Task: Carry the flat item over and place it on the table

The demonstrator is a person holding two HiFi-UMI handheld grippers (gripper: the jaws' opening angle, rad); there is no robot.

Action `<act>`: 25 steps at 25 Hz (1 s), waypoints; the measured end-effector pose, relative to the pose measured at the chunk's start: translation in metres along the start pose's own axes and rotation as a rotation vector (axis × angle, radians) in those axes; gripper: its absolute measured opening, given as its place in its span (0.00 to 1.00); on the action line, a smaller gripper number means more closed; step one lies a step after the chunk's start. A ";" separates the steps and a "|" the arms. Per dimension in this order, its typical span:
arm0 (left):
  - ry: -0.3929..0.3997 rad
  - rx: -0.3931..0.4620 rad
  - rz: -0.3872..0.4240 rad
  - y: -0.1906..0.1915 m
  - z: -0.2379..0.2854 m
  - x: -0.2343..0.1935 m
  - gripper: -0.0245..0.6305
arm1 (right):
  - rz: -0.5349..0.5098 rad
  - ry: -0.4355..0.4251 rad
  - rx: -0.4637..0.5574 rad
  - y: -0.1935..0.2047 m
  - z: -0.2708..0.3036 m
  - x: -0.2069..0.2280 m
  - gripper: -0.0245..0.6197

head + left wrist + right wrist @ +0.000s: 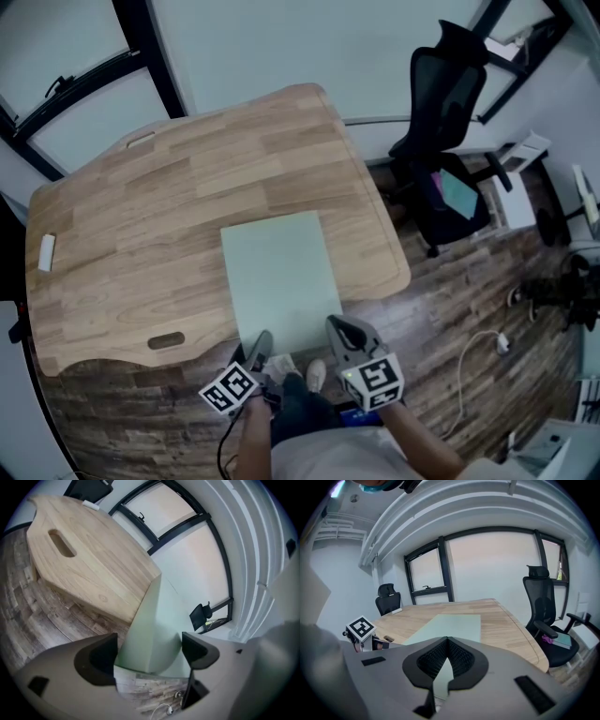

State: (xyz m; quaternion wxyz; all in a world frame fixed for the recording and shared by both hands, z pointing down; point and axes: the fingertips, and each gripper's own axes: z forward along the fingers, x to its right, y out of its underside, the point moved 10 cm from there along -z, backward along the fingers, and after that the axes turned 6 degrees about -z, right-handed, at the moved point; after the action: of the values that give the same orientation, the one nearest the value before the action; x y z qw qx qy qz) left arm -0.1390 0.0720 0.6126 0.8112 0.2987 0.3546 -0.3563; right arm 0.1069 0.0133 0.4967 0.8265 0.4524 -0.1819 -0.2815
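Note:
A pale green flat sheet (281, 277) lies on the wooden table (141, 244), its near edge sticking out past the table's front toward me. My right gripper (339, 330) is shut on that near edge at the right; in the right gripper view the sheet (452, 623) runs out from between the closed jaws (446, 641) across the table (506, 620). My left gripper (261, 345) is at the sheet's near left corner. In the left gripper view the jaws (150, 641) stand wide apart with the sheet's corner (152, 630) between them, not pressed.
A black office chair (445, 122) stands off the table's right side and another chair (388, 597) at its far side. A small white object (45, 251) lies at the table's left edge. The table has a slot cut-out (166, 340) near the front. A white cable (478, 347) lies on the floor.

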 end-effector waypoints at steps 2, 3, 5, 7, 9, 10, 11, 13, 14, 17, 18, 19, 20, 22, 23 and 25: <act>-0.049 0.043 0.045 0.000 -0.003 0.004 0.67 | 0.004 0.002 0.003 0.000 -0.002 0.001 0.03; -0.070 0.066 0.064 0.000 -0.005 0.005 0.67 | 0.004 0.001 0.004 0.000 -0.003 0.001 0.03; -0.098 0.094 0.086 0.000 -0.007 0.003 0.67 | 0.002 0.000 0.006 0.000 -0.004 0.001 0.03; -0.098 0.099 0.095 -0.001 -0.006 0.004 0.67 | -0.001 -0.002 0.004 0.002 -0.006 0.002 0.03; -0.099 0.100 0.103 -0.002 -0.006 0.005 0.67 | -0.005 -0.002 0.009 0.002 -0.007 0.003 0.03; -0.097 0.105 0.109 -0.003 -0.006 0.008 0.67 | -0.004 -0.001 0.016 0.002 -0.008 0.003 0.03; -0.096 0.115 0.117 -0.003 -0.008 0.011 0.67 | -0.002 0.000 0.020 0.001 -0.009 0.003 0.03; -0.099 0.134 0.140 -0.003 -0.011 0.014 0.67 | 0.002 0.002 0.023 0.001 -0.011 0.005 0.03; -0.099 0.144 0.160 -0.003 -0.013 0.016 0.67 | 0.003 0.002 0.025 0.001 -0.012 0.005 0.03; -0.114 0.165 0.236 -0.005 -0.018 0.021 0.67 | 0.004 0.001 0.032 0.000 -0.014 0.007 0.03; -0.120 0.170 0.256 -0.007 -0.020 0.022 0.67 | 0.004 0.001 0.035 0.000 -0.014 0.007 0.03; -0.125 0.175 0.274 -0.008 -0.022 0.023 0.67 | 0.002 0.000 0.038 -0.001 -0.014 0.007 0.03; -0.128 0.181 0.292 -0.010 -0.023 0.024 0.67 | 0.001 -0.002 0.040 -0.001 -0.014 0.007 0.03; -0.131 0.192 0.335 -0.012 -0.027 0.029 0.67 | -0.002 -0.006 0.045 -0.001 -0.015 0.007 0.03; -0.132 0.198 0.358 -0.013 -0.029 0.031 0.67 | -0.003 -0.008 0.048 -0.001 -0.015 0.007 0.03; -0.132 0.209 0.409 -0.014 -0.034 0.037 0.66 | -0.001 -0.010 0.055 -0.001 -0.016 0.006 0.03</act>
State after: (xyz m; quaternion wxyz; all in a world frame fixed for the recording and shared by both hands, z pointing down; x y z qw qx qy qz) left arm -0.1439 0.0750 0.5607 0.8526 0.4228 0.1939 -0.2381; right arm 0.1206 0.0193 0.4873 0.8128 0.4735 -0.1934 -0.2789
